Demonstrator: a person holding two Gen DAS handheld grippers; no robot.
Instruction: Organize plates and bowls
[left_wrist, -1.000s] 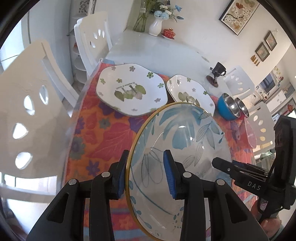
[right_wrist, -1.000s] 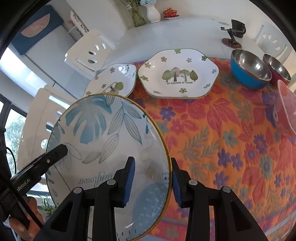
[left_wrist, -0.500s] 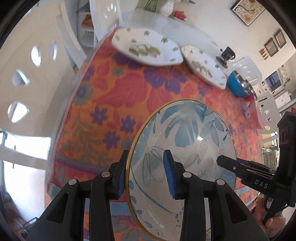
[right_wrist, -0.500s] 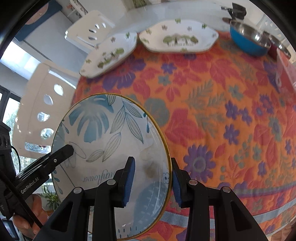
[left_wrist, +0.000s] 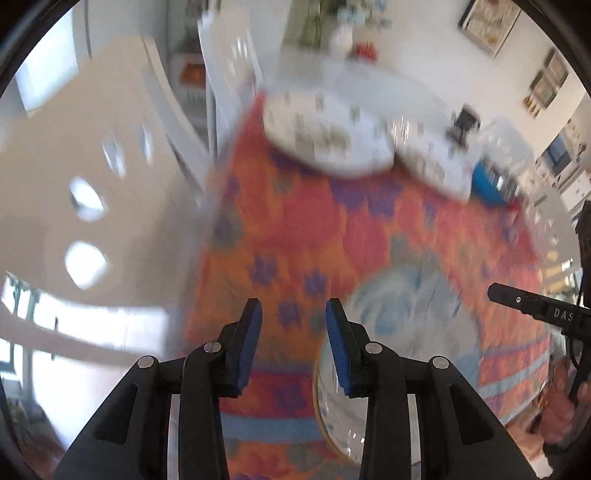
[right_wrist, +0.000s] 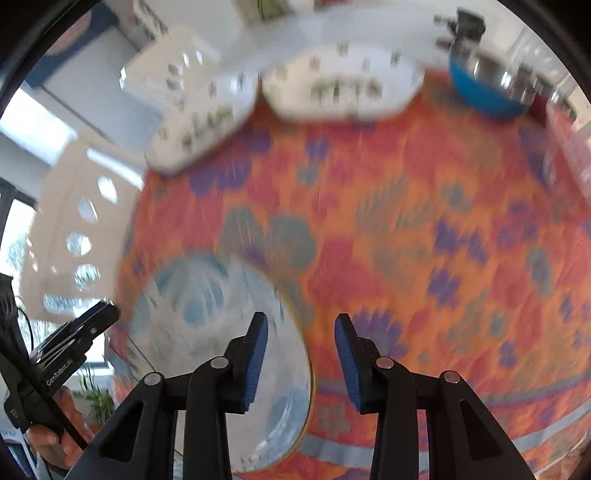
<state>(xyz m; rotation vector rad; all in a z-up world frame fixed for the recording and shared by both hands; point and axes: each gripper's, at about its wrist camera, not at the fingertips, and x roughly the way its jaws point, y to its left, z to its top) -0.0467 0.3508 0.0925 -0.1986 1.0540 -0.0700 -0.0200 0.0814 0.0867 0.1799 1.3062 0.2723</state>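
The big blue-leaf plate lies on the orange flowered tablecloth near the table's front edge; it also shows in the right wrist view. My left gripper is open and empty, just left of the plate's rim. My right gripper is open and empty, just right of the rim. Two white plates with green prints sit at the far side; they also show in the right wrist view. Both views are blurred.
A blue steel bowl and a red one stand at the far right, with a pink translucent bowl nearer. White chairs stand left of the table. A vase sits far back.
Both grippers have let go of the blue-leaf plate and opened. The plate now rests on the cloth. Both cameras have moved, the left one leftward off the rim, the right one rightward.
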